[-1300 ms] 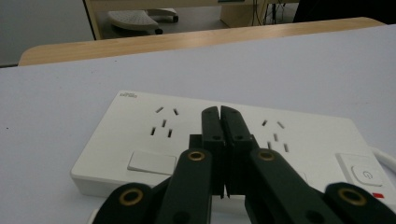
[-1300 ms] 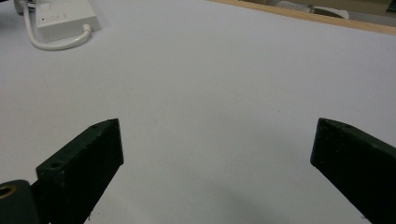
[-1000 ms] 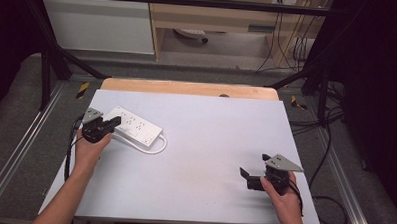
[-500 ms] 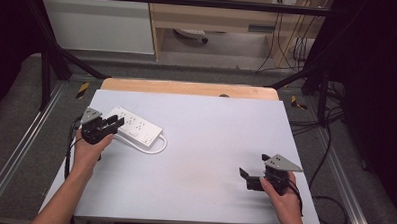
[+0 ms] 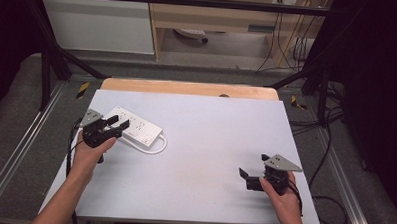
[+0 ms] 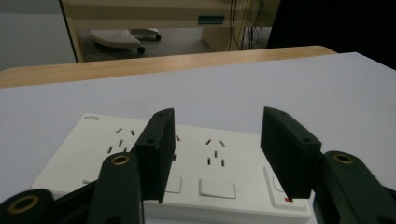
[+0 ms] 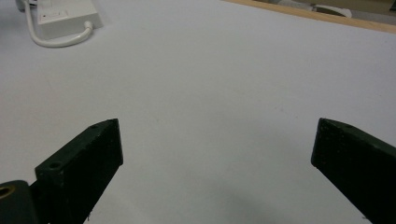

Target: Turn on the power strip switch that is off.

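Observation:
A white power strip [image 5: 137, 127] with several sockets and switches lies on the left part of the white table top [image 5: 210, 137], and its short white cable [image 5: 152, 148] curls out at its right end. My left gripper [image 5: 117, 126] hovers just above the strip's near edge. Its jaws have just been opening and stand apart over the strip [image 6: 205, 158], with nothing pinched between them. My right gripper [image 5: 245, 177] rests low near the table's front right, open wide over bare table [image 7: 219, 116]. The strip's end [image 7: 65, 16] and cable show far off in the right gripper view.
A wooden board edge [image 5: 187, 87] runs along the far side of the table. Beyond it stand a white cabinet [image 5: 97, 23], a wooden shelf unit and hanging cables [image 5: 289, 40]. Metal rails run along both sides of the table.
The left gripper's jaws have spread apart from shut and the hand has drawn slightly back and up from the power strip. The right gripper has kept still.

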Tool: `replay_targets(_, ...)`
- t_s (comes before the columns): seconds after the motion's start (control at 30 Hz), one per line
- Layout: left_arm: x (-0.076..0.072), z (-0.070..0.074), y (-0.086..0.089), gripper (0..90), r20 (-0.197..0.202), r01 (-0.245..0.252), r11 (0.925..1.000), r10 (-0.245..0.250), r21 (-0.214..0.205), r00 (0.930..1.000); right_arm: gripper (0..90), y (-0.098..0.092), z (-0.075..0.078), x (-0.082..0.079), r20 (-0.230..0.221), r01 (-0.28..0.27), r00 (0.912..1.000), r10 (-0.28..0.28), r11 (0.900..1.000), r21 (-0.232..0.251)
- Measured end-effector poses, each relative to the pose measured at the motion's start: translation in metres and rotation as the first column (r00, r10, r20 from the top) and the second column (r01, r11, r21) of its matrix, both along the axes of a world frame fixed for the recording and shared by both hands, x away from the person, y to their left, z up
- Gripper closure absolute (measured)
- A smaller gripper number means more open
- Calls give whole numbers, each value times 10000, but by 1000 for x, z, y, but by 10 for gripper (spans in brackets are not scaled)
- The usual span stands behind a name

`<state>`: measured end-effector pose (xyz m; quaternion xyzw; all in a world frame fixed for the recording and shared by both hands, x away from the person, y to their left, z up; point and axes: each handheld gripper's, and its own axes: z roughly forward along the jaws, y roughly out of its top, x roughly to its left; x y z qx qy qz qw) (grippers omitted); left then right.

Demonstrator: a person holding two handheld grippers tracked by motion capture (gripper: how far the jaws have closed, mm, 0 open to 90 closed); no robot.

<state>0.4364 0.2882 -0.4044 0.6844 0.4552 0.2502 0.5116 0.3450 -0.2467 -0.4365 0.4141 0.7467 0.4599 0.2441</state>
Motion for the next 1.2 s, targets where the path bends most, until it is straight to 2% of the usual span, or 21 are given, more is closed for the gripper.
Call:
replay_targets(0.1,-5,3,-1,422,119,91,9999,-90,-61,9999,26,0,0,0,0,8,10000,-8,10000,-2)
replay_targets(0.17,-8,5,-2,380,32,58,9999,-58,-96,10000,26,0,0,0,-27,19,10000,-19,10000,11)
replay_targets(0.3,-14,7,-4,207,-19,250,9994,-251,-227,9997,26,1,0,0,-26,-7,10000,7,10000,-4)
replay_targets(0.4,-18,7,-5,141,-89,369,9988,-372,-313,9993,26,1,0,0,-33,-5,10000,5,10000,1)
replay_targets(0.6,-29,8,-6,106,-79,456,9976,-460,-521,9989,26,1,0,0,-44,-1,10000,1,10000,18)
replay_targets(0.9,-54,8,-6,85,131,561,9961,-554,-677,9984,26,1,0,0,-29,-20,10000,20,10000,-8)
replay_targets(1.2,-75,9,6,85,228,397,9957,-380,-835,9990,26,2,-1,0,-63,-37,10000,36,10000,-44)
